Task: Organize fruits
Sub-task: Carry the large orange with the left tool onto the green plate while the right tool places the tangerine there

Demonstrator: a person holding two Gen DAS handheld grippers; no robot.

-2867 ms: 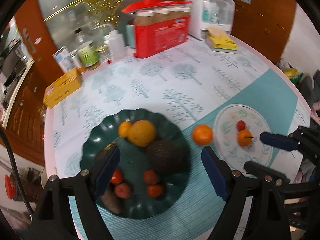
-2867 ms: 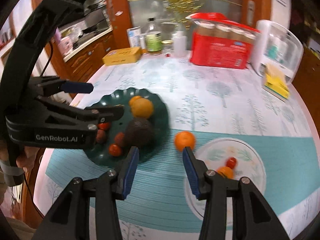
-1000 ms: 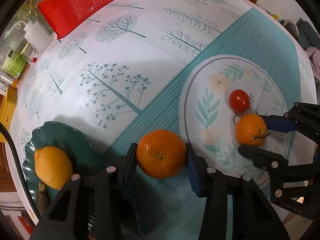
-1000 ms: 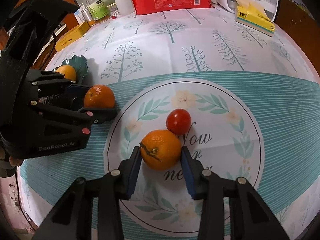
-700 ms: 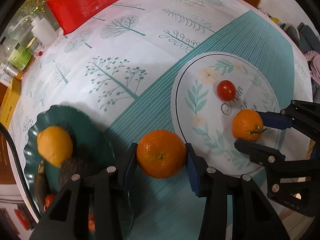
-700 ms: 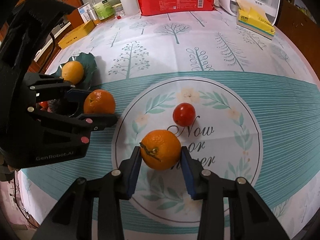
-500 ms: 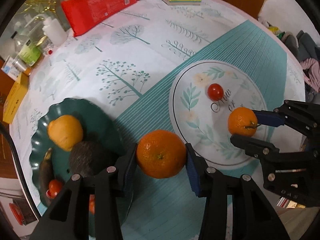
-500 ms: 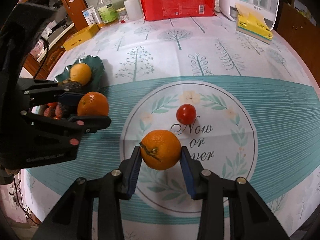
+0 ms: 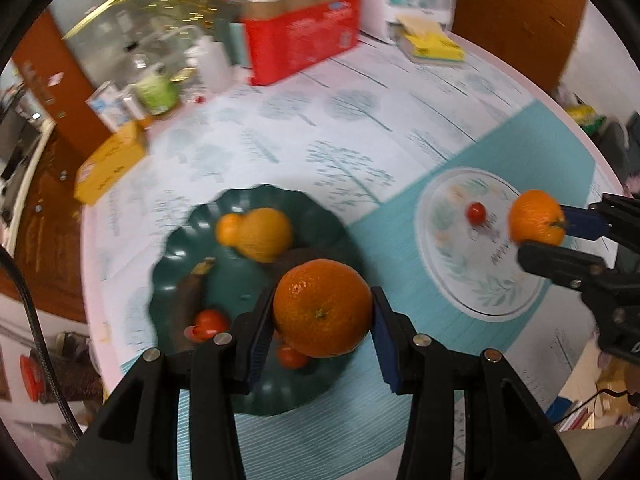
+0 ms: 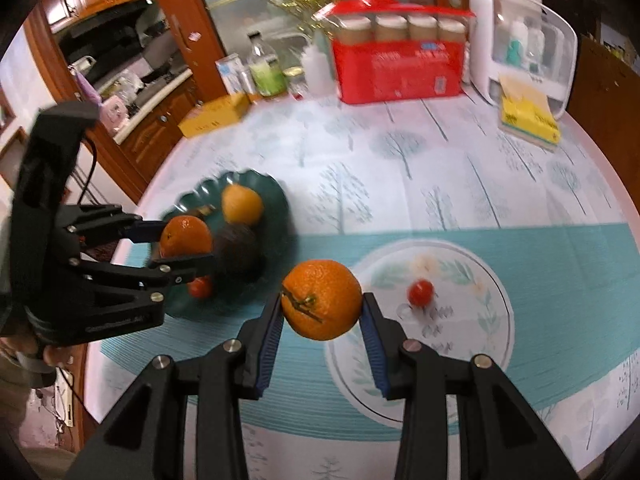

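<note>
At the lower centre of the left wrist view, my left gripper (image 9: 322, 318) was clamped on 1 large orange (image 9: 322, 307), held in the air above the near rim of the dark green dish (image 9: 172, 248), which already carried a yellow citrus (image 9: 264, 233), a dark avocado-like fruit, a brownish banana and several small red tomatoes. Low in the right wrist view, my right gripper (image 10: 321, 314) pinched a second orange (image 10: 321, 299) above the left edge of the white floral plate (image 10: 492, 312), where 1 cherry tomato (image 10: 420, 292) lay. To do this well, I judged I should lower each orange over a bare patch of dish, clear of the tomatoes, and release only once it rested, since round fruit rolls.
</note>
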